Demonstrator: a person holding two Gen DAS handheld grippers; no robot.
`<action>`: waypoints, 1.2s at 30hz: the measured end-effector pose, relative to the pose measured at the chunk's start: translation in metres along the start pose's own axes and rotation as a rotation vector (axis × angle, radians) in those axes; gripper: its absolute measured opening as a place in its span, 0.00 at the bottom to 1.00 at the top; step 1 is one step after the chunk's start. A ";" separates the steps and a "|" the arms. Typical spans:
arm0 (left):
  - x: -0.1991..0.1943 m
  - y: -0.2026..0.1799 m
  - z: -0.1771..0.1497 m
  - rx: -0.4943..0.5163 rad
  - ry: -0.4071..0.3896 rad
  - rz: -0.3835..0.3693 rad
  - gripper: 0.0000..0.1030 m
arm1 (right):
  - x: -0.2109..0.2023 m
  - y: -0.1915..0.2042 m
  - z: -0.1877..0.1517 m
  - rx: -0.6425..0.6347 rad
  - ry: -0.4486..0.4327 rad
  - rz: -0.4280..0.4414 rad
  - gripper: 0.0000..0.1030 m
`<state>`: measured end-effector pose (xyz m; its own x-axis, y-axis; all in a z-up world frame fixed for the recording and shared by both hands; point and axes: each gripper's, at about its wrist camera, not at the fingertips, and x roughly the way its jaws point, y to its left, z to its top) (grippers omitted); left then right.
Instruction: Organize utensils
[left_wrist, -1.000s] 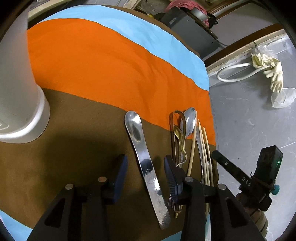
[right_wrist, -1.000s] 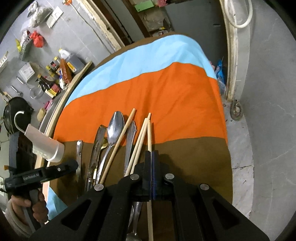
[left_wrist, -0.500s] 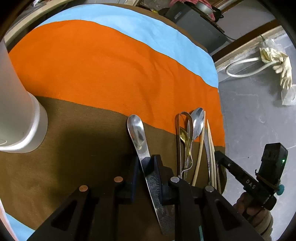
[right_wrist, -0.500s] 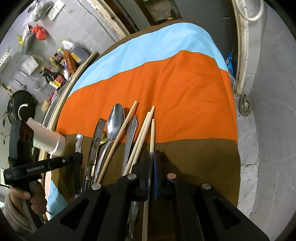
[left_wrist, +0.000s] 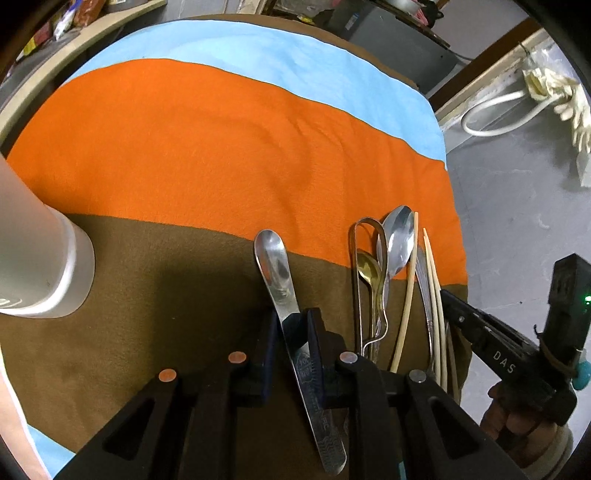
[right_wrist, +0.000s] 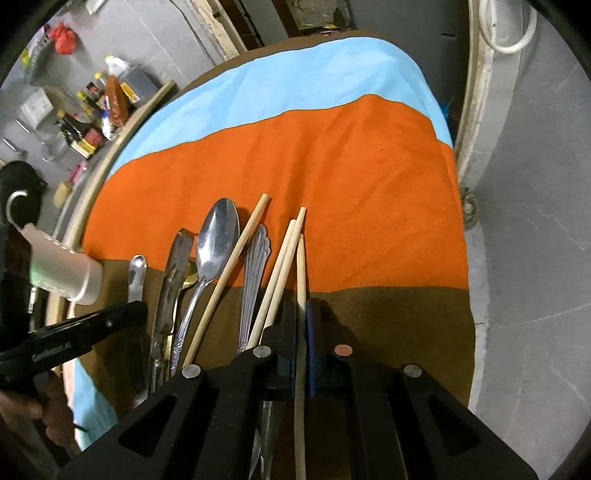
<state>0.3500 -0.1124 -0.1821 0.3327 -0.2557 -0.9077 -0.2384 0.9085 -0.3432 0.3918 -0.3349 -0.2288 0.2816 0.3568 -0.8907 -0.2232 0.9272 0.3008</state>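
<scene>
left wrist view: the desk (left_wrist: 221, 155) under its striped cloth has open orange room ahead; its right edge lies just beyond the utensil pile (left_wrist: 391, 266). the left gripper (left_wrist: 291, 332) jaws clamp a flat shiny spatula (left_wrist: 275, 264) on the brown band.

right wrist view: the right gripper (right_wrist: 301, 321) jaws pinch one pale chopstick (right_wrist: 300, 269), rightmost in the row; bare cloth lies to its right.

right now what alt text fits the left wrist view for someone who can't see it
The left gripper has its jaws shut on a flat metal utensil lying on a striped cloth. Spoons and chopsticks lie to its right, a white container at left.
</scene>
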 end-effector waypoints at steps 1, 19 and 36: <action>0.000 -0.001 0.001 -0.004 0.003 -0.001 0.10 | 0.000 0.005 0.001 -0.013 0.003 -0.026 0.05; 0.006 -0.001 0.006 -0.002 0.055 -0.070 0.05 | 0.006 0.010 0.015 0.007 0.052 -0.036 0.04; -0.087 -0.005 -0.041 0.105 -0.345 -0.185 0.02 | -0.081 0.004 -0.032 0.139 -0.302 0.099 0.04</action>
<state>0.2850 -0.1078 -0.1114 0.6523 -0.3082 -0.6925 -0.0572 0.8910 -0.4504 0.3383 -0.3634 -0.1665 0.5330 0.4446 -0.7199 -0.1397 0.8854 0.4433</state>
